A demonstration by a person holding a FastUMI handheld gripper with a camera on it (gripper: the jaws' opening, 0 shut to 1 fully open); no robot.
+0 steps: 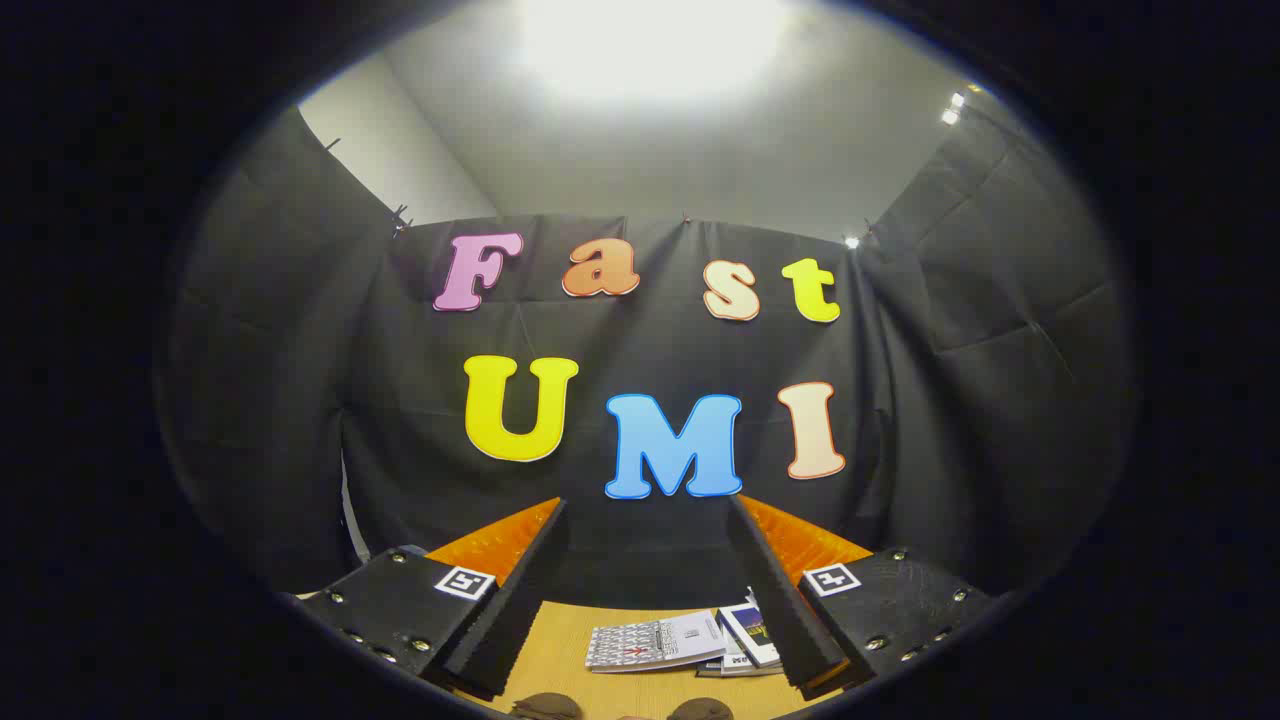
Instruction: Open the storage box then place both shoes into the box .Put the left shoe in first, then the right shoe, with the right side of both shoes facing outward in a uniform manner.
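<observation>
Spread wide apart, the gripper [648, 520] fingers hold nothing and point toward the black cloth booth wall [640, 540]. Between them, on the light wooden tabletop [560, 650], lies a small stack of printed booklets [660, 642] (slightly fanned). Just below the fingers, two dark brown rounded shoe tops [548, 706] peek up.
</observation>
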